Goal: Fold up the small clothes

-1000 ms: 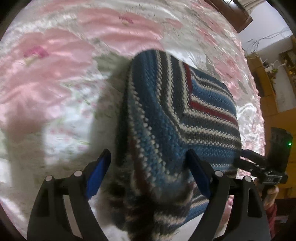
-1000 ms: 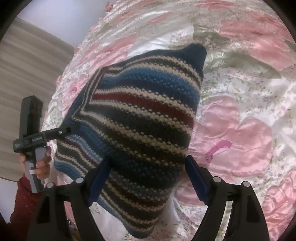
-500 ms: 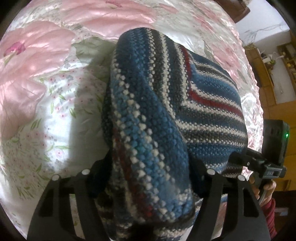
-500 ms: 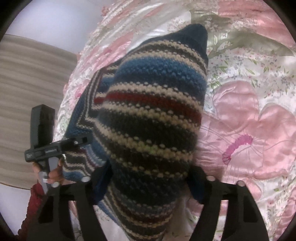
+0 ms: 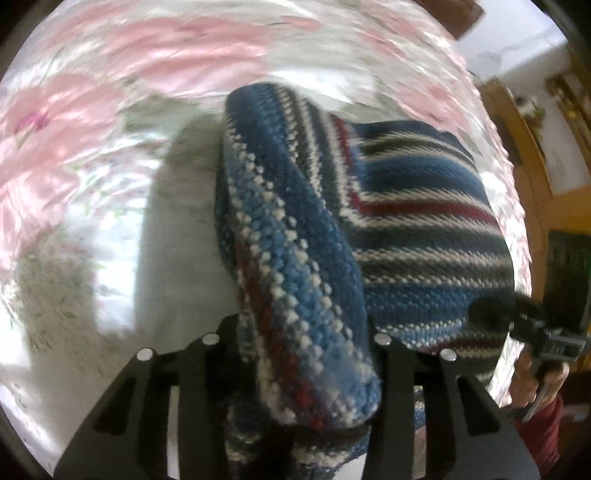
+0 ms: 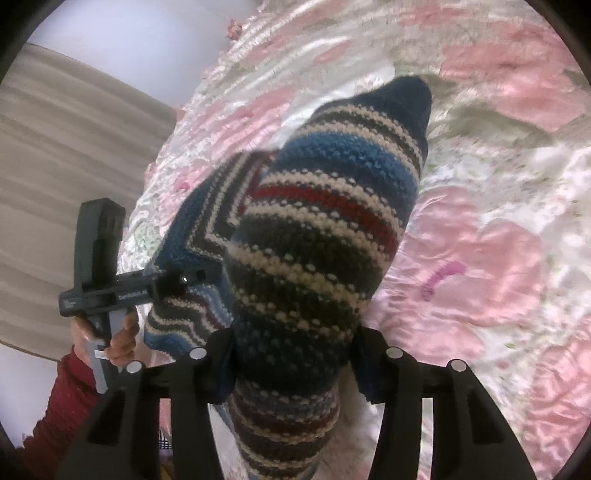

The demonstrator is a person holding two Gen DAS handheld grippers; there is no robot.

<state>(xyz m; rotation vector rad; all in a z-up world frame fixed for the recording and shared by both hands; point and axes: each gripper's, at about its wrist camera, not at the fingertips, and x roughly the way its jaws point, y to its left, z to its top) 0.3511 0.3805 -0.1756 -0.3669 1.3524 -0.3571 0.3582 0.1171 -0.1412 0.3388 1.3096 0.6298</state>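
Right wrist: one striped knit [image 6: 314, 236], two tools [image 6: 291, 354].

We see a bed covered by a glossy satin quilt [image 6: 480, 258] printed with large pink flowers and pale green leaves; daylight glints off its folds. Beyond the quilt's far edge stands a pale wall [image 6: 122, 33] beside a beige striped surface [image 6: 66, 184]. On the quilt's other side, yellow-brown wooden furniture [image 5: 524, 155] lines a white wall [image 5: 524, 48].
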